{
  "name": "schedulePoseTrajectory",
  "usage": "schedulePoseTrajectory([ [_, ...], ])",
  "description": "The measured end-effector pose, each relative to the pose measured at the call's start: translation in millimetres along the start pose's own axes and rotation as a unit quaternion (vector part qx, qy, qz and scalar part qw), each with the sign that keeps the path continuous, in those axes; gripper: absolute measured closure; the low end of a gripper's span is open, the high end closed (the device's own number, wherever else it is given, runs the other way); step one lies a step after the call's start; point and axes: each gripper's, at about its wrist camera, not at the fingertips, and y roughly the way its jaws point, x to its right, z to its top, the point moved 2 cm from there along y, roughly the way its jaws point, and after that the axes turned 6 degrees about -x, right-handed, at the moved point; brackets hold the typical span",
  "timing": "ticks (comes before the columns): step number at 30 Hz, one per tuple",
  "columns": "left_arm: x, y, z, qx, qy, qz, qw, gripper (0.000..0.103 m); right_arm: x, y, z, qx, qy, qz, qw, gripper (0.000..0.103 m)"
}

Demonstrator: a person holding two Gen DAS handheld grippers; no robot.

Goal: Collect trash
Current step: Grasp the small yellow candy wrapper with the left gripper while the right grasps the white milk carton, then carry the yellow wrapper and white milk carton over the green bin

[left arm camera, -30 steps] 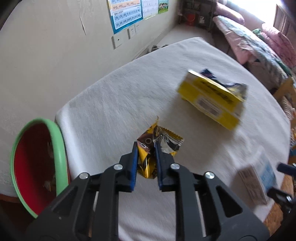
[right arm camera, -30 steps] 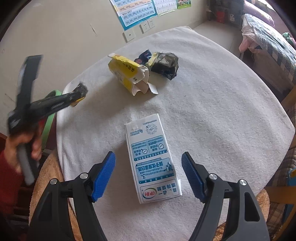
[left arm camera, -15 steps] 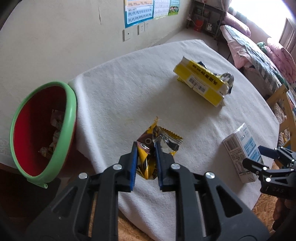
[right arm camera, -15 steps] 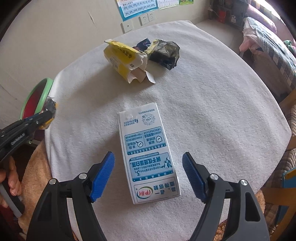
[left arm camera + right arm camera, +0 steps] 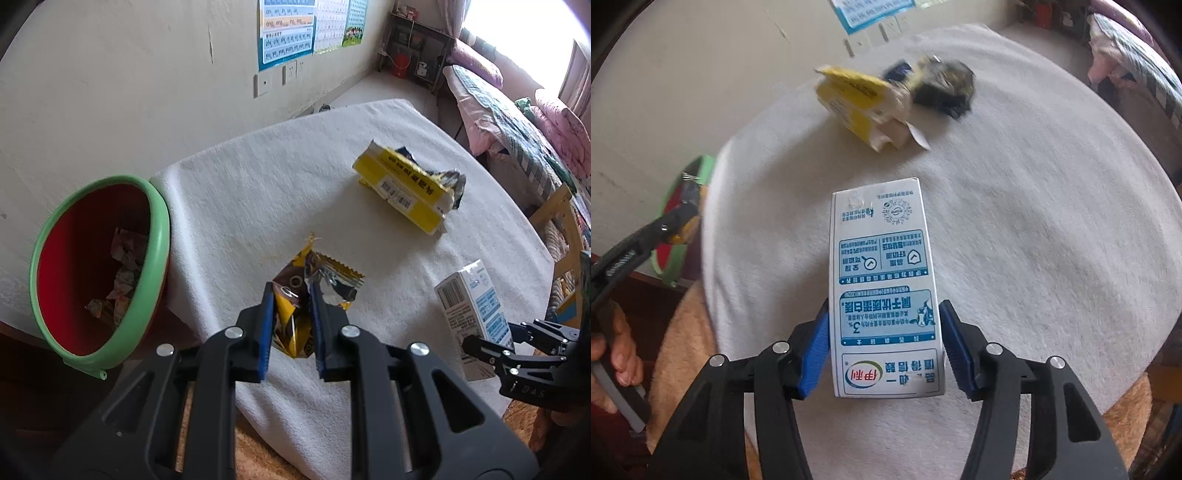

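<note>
Trash, four pieces, on a round table under a white fleecy cloth [image 5: 258, 192].

Crumpled yellow-and-brown foil snack wrapper [image 5: 295, 295]: clamped between the narrow-set blue pads of the left gripper [image 5: 291, 314], lifted clear of the cloth.

White-and-blue milk carton [image 5: 882, 280]: flat on the cloth between the blue pads of the right gripper [image 5: 882, 343], whose jaws have just been closing; left pad at the carton's edge, right pad just beside its other edge, contact not certain.

Yellow cardboard box with torn-open end [image 5: 860, 107]: on its side, farther ahead of the right gripper.

Dark crumpled foil bag [image 5: 942, 88]: touching the box's far end.

Red waste bin with green rim [image 5: 99, 266]: off the table edge, left of the left gripper, paper scraps inside.
</note>
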Motion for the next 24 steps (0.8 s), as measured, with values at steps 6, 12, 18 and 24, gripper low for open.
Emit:
schedulePoseTrajectory([
  [6,-3,-21,13,0.026,-0.004,0.006,0.9996,0.086,-18,-28,17,0.036,-0.017,0.022,0.999,0.048],
  [12,-10,-42,25,0.052,-0.016,0.008,0.9985,0.086,-37,-49,31,0.067,-0.035,0.033,0.997,0.048],
  [18,-18,-58,34,0.067,-0.031,0.008,0.9972,0.086,-47,-69,44,0.093,-0.037,0.041,0.994,0.048],
  [24,-23,-68,38,0.079,-0.038,0.009,0.9961,0.086,-56,-82,50,0.107,-0.043,0.052,0.992,0.048],
])
